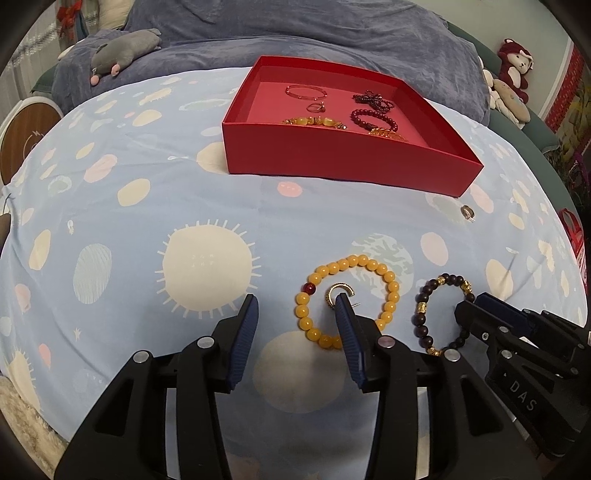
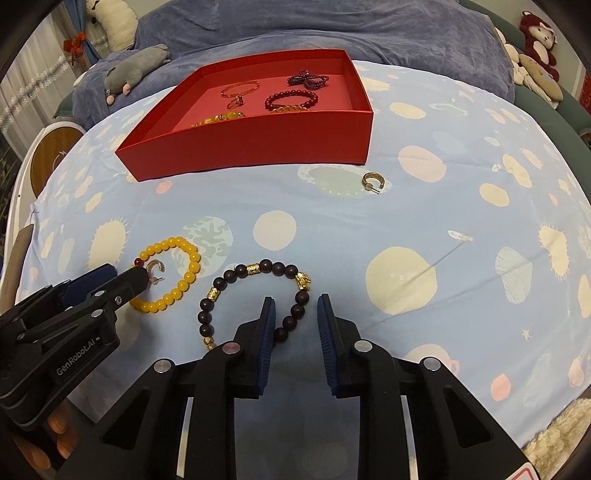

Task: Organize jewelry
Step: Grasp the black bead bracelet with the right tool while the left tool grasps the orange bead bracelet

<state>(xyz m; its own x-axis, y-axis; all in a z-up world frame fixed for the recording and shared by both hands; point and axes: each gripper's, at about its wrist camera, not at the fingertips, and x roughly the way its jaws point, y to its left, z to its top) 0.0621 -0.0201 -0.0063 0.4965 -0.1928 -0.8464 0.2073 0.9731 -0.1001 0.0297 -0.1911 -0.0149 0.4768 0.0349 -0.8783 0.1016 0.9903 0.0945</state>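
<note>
A yellow bead bracelet (image 1: pixel 364 261) lies on the sheet with a gold hoop earring (image 1: pixel 340 287) inside its ring. My left gripper (image 1: pixel 295 305) stands open over the bracelet's left edge, and its right fingertip rests at the earring. To the right lies a dark bead bracelet (image 2: pixel 271 266) with gold charms. My right gripper (image 2: pixel 296 304) is open astride the right side of that bracelet; beads sit between the pads, which do not press on them. A second hoop earring (image 2: pixel 373 181) lies alone in front of the red box (image 2: pixel 258 140), which holds several bracelets and rings.
The bed is covered by a light blue sheet with planet prints (image 1: pixel 207 266). A blue-grey blanket (image 1: pixel 295 33) and a grey plush (image 1: pixel 125 48) lie behind the box. More plush toys (image 2: pixel 535 33) sit at the far right, and a round wooden-faced object (image 1: pixel 26 144) at the left edge.
</note>
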